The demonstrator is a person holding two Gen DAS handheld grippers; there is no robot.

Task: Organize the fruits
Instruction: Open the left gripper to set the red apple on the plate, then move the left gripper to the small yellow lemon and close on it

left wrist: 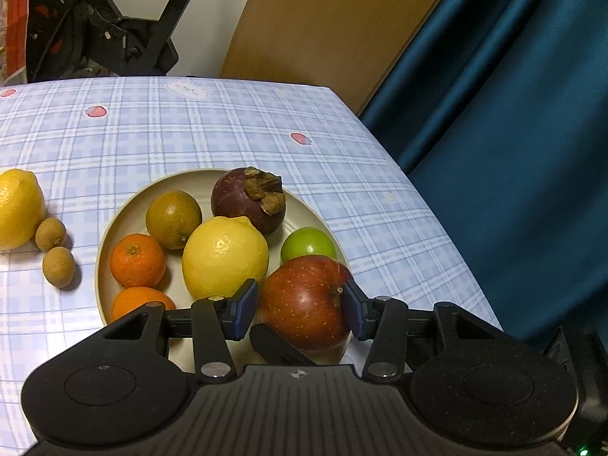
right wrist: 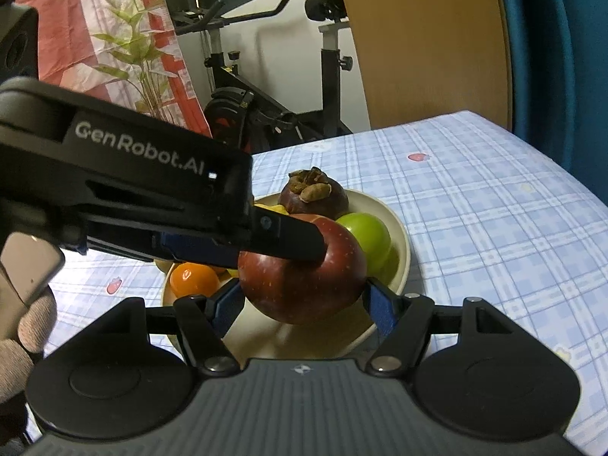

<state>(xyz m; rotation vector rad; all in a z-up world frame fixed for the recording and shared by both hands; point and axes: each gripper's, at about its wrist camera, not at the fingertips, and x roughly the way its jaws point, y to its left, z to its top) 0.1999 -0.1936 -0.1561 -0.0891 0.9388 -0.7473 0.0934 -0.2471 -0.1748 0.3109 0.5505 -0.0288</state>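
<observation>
Gripping the round red apple (right wrist: 300,285) over the cream round plate (right wrist: 399,243) on the plaid-clothed counter (right wrist: 494,209), right tool (right wrist: 302,304); left tool (left wrist: 300,306) also flanks it, contact unclear.

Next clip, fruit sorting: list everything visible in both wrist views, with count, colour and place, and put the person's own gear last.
apple: 1, red, plate's near edge, between both grippers' pads
lemons: 2, yellow, one mid-plate, one on the cloth at left
tangerines: 2, orange, plate's left side, one half hidden
greenish-brown citrus: 1, back of plate
mangosteen: 1, dark purple, plate's far edge
green fruit: 1, behind the apple
longans: 2, tan, on the cloth beside the left lemon
plate: 1, cream, on the table
tablecloth: 1, blue checked
exercise bike: 1, black, behind the table
curtain: teal, right
left gripper: black, shut on apple
right gripper: black, shut on apple
gloved hand: grey, left edge
</observation>
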